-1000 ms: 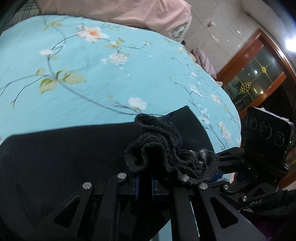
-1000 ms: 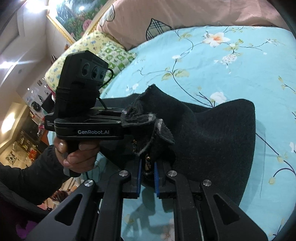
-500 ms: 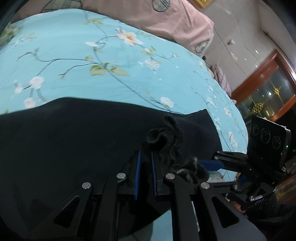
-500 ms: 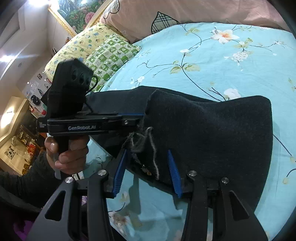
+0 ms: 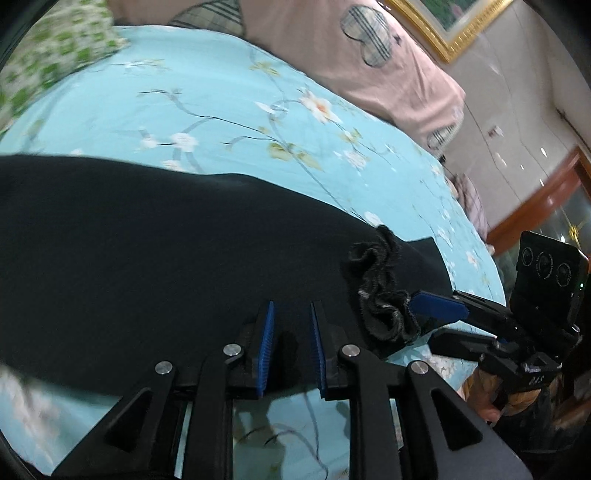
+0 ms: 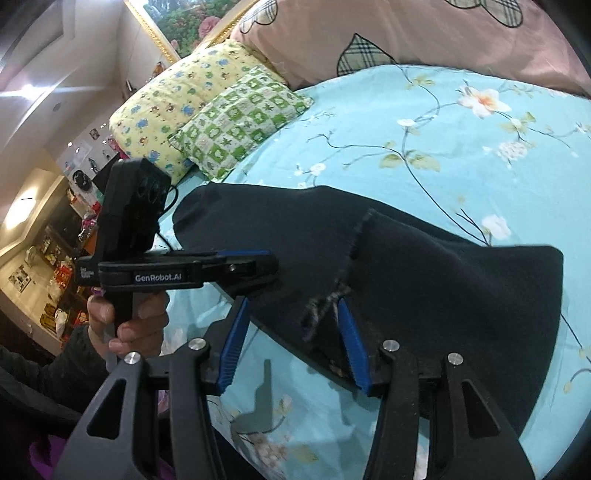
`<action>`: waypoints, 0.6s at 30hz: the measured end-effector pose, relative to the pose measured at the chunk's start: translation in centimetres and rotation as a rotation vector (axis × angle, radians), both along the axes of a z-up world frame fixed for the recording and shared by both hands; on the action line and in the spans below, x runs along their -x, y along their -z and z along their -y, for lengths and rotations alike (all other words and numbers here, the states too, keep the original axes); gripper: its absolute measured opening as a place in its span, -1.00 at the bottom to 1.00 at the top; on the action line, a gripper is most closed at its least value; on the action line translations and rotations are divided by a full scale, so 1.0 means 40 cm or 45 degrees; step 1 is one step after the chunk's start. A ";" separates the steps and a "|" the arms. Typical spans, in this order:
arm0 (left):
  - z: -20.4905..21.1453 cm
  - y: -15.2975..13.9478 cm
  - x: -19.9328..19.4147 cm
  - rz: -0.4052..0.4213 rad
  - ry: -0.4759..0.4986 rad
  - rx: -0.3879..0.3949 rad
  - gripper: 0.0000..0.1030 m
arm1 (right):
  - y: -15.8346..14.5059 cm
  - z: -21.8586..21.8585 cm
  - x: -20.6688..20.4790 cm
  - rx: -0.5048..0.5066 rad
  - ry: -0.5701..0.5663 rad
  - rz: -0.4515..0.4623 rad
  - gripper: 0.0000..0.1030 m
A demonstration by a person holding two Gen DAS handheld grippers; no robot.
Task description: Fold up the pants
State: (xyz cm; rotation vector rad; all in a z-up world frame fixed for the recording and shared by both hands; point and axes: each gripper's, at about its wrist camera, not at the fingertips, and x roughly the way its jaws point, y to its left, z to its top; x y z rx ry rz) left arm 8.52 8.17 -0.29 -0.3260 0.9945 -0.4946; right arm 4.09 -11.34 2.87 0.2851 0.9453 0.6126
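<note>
My left gripper [image 5: 291, 347] has just been opening, its blue pads now a narrow gap apart above the near edge of the black pants [image 5: 147, 258], with nothing pinched between them. My right gripper [image 6: 291, 343] has also just been opening and now stands wide; the frayed, ruffled hem [image 6: 325, 306] lies loose between its pads, close to the right-hand one, but it is not squeezed. The pants lie folded over on the turquoise floral bedsheet [image 6: 461, 140], a dark band running across the bed with one layer's raw edge on top. From the left view the crumpled hem [image 5: 384, 295] rests just beside the right gripper's blue fingertip [image 5: 437, 306]. A green checked pillow [image 6: 236, 122] and a yellow pillow [image 6: 177, 99] sit near the headboard, beside a pink quilt [image 6: 406, 29].
</note>
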 end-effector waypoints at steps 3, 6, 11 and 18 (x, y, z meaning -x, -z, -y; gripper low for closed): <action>-0.043 -0.006 0.029 0.000 -0.082 0.012 -0.44 | -0.005 -0.017 -0.014 -0.007 -0.012 0.003 -0.01; -0.085 -0.011 0.055 0.004 -0.164 0.036 -0.17 | -0.011 -0.040 -0.029 -0.009 -0.044 0.011 -0.01; -0.158 -0.012 0.088 -0.005 -0.266 0.065 -0.16 | -0.026 -0.089 -0.058 -0.011 -0.109 0.032 -0.01; -0.255 -0.016 0.132 -0.006 -0.388 0.083 0.02 | -0.034 -0.151 -0.106 0.000 -0.193 0.042 -0.01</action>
